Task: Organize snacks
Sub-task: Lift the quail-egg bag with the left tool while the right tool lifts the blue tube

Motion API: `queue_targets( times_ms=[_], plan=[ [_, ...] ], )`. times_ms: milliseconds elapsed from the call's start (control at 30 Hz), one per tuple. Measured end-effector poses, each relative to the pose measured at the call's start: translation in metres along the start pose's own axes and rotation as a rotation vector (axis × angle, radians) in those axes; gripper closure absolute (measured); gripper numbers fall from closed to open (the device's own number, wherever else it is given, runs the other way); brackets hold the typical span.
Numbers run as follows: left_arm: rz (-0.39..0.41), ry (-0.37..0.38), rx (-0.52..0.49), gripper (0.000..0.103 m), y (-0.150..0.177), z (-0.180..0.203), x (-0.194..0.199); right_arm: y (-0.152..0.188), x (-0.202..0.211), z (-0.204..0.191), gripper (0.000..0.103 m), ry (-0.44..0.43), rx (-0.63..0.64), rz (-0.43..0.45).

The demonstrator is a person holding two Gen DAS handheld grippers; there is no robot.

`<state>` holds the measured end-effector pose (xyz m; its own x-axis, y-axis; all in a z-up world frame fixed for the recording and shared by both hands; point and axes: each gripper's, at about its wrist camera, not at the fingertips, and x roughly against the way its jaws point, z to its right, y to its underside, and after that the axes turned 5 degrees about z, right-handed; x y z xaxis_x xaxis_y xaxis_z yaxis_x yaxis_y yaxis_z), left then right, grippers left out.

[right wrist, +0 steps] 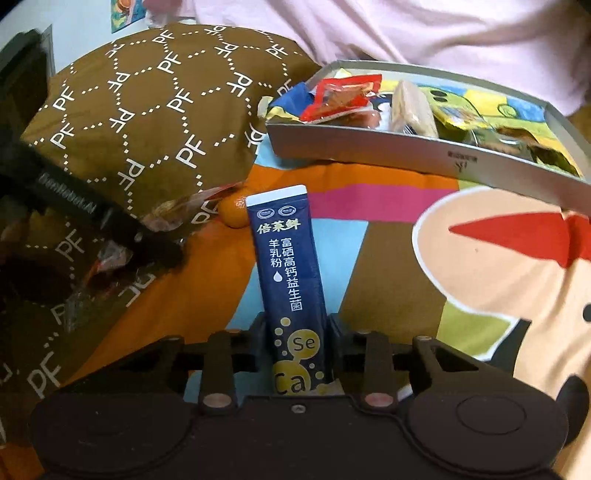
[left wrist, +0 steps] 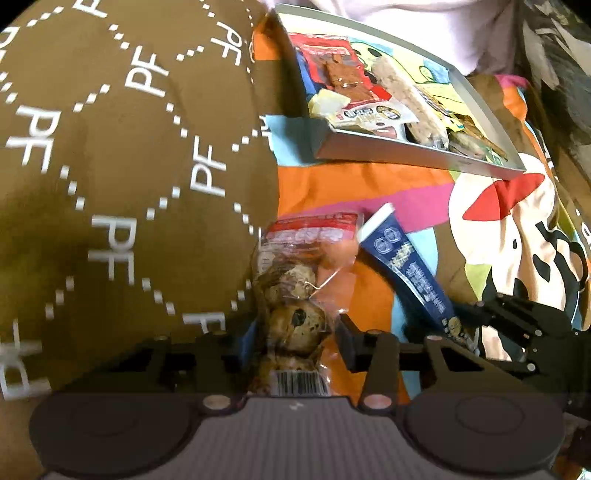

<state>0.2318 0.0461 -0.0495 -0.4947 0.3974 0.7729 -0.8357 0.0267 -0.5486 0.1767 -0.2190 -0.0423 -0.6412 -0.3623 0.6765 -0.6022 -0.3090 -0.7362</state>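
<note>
A clear packet of speckled eggs (left wrist: 291,314) with a red top lies against the brown pillow, and my left gripper (left wrist: 297,338) is shut on its lower half. My right gripper (right wrist: 297,332) is shut on the bottom end of a dark blue stick sachet (right wrist: 286,258), which stands upright over the sheet. From the left wrist view the same blue sachet (left wrist: 406,266) slants up beside the egg packet, with the right gripper's black fingers (left wrist: 517,325) at its base. A grey tray (right wrist: 369,155) behind holds a red packet (right wrist: 343,96), a cereal bar (right wrist: 410,107) and other snacks.
A brown pillow (left wrist: 110,147) printed with white letters fills the left side. A small orange (right wrist: 233,212) rests at its foot. Everything sits on a bright cartoon bedsheet (right wrist: 480,277). A person in pale pink clothing (right wrist: 406,29) is behind the tray.
</note>
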Motion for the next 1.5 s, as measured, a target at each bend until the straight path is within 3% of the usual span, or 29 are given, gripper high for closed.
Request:
queue_targets(
  times_ms=[133, 267, 367, 433, 500, 633, 1033, 1500],
  plan=[
    [0.008, -0.013, 0.058, 0.057, 0.019, 0.012, 0.010, 0.007, 0.011, -0.005, 0.073, 0.030, -0.011, -0.001],
    [0.056, -0.140, 0.067, 0.058, 0.039, 0.030, 0.025, 0.016, 0.025, -0.014, 0.074, 0.049, 0.012, 0.003],
    [0.064, -0.187, 0.067, 0.058, 0.052, 0.039, 0.034, 0.024, 0.036, -0.021, 0.074, 0.049, 0.037, 0.002],
    [0.049, -0.171, 0.062, 0.059, 0.060, 0.044, 0.038, 0.030, 0.043, -0.027, 0.074, 0.046, 0.062, -0.002],
    [0.031, -0.119, 0.108, 0.059, 0.068, 0.044, 0.043, 0.035, 0.052, -0.034, 0.074, 0.052, 0.091, -0.002],
    [0.036, -0.085, 0.173, 0.059, 0.082, 0.045, 0.052, 0.045, 0.070, -0.044, 0.074, 0.076, 0.130, 0.000],
    [0.061, -0.096, 0.147, 0.059, 0.115, 0.067, 0.078, 0.080, 0.098, -0.075, 0.074, 0.178, 0.378, 0.039],
    [0.109, -0.108, 0.090, 0.060, 0.117, 0.084, 0.090, 0.079, 0.122, -0.057, 0.074, 0.191, 0.312, 0.094]
  ],
)
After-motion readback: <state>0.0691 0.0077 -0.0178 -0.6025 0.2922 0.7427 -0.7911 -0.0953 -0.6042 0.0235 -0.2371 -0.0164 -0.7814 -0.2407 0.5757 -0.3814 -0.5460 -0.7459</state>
